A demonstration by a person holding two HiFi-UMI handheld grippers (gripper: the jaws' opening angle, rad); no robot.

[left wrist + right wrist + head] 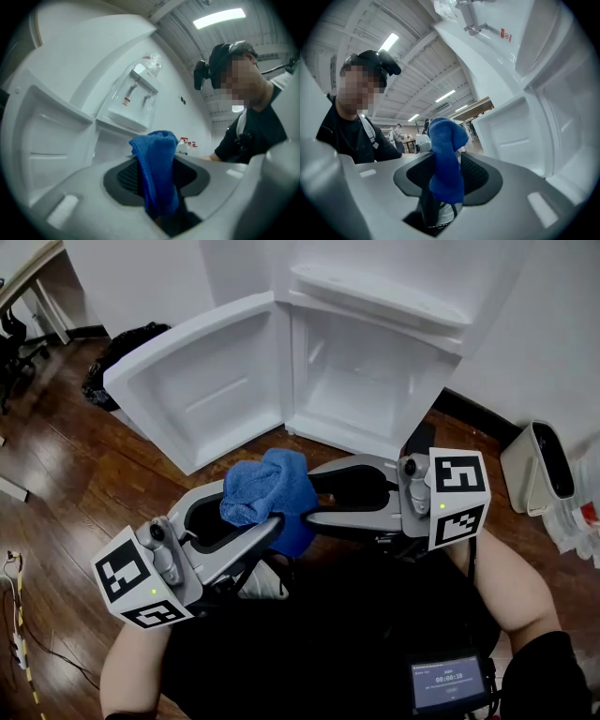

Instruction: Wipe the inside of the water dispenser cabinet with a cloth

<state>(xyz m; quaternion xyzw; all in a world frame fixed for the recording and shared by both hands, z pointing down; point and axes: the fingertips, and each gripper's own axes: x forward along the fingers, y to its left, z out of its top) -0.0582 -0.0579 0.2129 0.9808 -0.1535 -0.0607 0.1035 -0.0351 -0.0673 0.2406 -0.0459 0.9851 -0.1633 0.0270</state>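
Observation:
A bunched blue cloth (267,486) sits between the tips of both grippers, low in front of the open white water dispenser cabinet (366,381). My left gripper (272,523) is shut on the blue cloth (157,173), which stands up from its pinched jaws. My right gripper (314,493) faces it from the right with jaws spread. The blue cloth (445,159) hangs between its pads, and a dark gap shows beside it. The cabinet door (206,390) is swung out to the left. The cabinet's inside is bare and white.
A black bag (122,352) lies on the wooden floor left of the door. A white appliance (544,465) stands at the right by the wall. Cables (14,615) run along the left edge. A small screen (448,682) hangs at my chest.

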